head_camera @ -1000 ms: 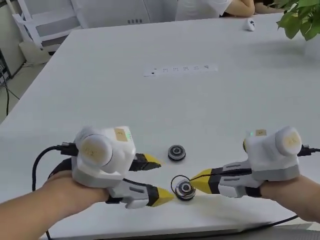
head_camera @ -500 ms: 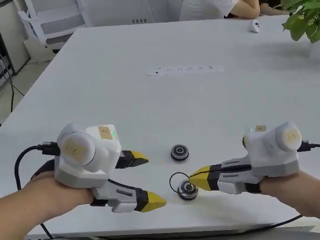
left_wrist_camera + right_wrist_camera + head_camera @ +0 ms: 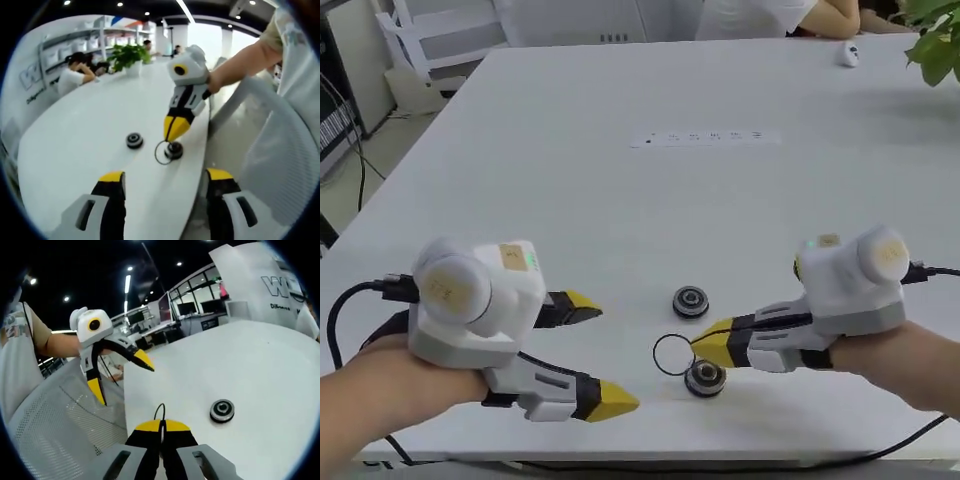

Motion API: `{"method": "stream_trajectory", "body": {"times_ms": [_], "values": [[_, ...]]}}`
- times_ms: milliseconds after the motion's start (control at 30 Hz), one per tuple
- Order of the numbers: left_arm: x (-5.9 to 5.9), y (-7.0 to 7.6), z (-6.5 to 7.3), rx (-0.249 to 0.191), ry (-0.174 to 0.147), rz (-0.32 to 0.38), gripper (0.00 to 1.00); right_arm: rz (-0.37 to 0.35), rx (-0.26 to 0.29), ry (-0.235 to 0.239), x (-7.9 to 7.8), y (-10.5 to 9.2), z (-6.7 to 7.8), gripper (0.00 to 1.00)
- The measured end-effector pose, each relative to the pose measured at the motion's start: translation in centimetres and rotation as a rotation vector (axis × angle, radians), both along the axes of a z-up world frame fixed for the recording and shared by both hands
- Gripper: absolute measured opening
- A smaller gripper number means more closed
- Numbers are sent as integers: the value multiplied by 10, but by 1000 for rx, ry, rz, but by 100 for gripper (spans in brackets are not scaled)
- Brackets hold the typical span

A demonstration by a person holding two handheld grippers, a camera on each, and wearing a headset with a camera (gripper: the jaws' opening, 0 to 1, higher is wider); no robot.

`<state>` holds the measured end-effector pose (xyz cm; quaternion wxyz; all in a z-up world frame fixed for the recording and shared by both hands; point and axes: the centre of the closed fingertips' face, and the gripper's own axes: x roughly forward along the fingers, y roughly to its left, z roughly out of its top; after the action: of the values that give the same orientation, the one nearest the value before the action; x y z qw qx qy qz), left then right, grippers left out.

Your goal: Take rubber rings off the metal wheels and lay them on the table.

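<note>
Head view: the white table (image 3: 620, 200) spans the frame, with a recessed socket strip (image 3: 705, 137) near its middle.

Left gripper (image 3: 608, 354): held low at the near left edge of the table. The jaws are spread wide and grip nothing. In the left gripper view, the same two yellow-tipped jaws (image 3: 166, 176) stand well apart, with bare table between them. In the right gripper view, it (image 3: 124, 379) appears past the table edge, jaws parted.

Right gripper (image 3: 705, 340): held at the near right, pointing left. The jaws are pressed together on one edge of the rubber ring (image 3: 654, 354). The right gripper view confirms the tips (image 3: 161, 426) closed, with the thin black ring (image 3: 160, 410) rising from between them.

Metal wheels: the near wheel (image 3: 706, 377) lies on the table just under the right gripper's tips. The far wheel (image 3: 691, 301) lies apart from it, further up the table, and looks dark around its rim.

Rubber ring: off the near wheel and just beside it on the left. Whether its free edge rests on the table cannot be told.
</note>
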<state>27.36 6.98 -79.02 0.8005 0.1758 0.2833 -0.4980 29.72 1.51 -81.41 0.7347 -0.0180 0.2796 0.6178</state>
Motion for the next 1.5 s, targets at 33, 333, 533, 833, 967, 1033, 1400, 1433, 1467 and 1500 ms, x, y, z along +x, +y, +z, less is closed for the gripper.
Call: {"method": "stream_trajectory", "body": {"times_ms": [33,333,533,833,967,1033,1400,1433,1467,1500], "values": [[0,1,0,0,3,4,66,6,-2,0,0,2,0,0],[-2,17,0,11,9,33,67,58,-24,-6,-1,20,-4,0],[-6,23,-1,17,9,43,67,82,-47,0,-3,28,-11,0],[-10,30,-3,24,20,54,67,118,-76,-13,-6,37,-18,0],[-12,31,-4,30,20,52,67,130,-92,-23,-7,41,-21,0],[-12,31,-4,29,20,56,67,134,-97,-23,-8,42,-23,0],[-12,30,-4,24,22,59,67,130,-117,-48,-4,40,-29,0],[-12,30,-4,24,20,58,67,128,-116,-51,-4,40,-29,1],[-12,31,-4,26,17,58,67,126,-116,-51,-3,39,-29,1],[-12,31,-4,28,17,58,67,124,-115,-52,-3,39,-29,2]]}}
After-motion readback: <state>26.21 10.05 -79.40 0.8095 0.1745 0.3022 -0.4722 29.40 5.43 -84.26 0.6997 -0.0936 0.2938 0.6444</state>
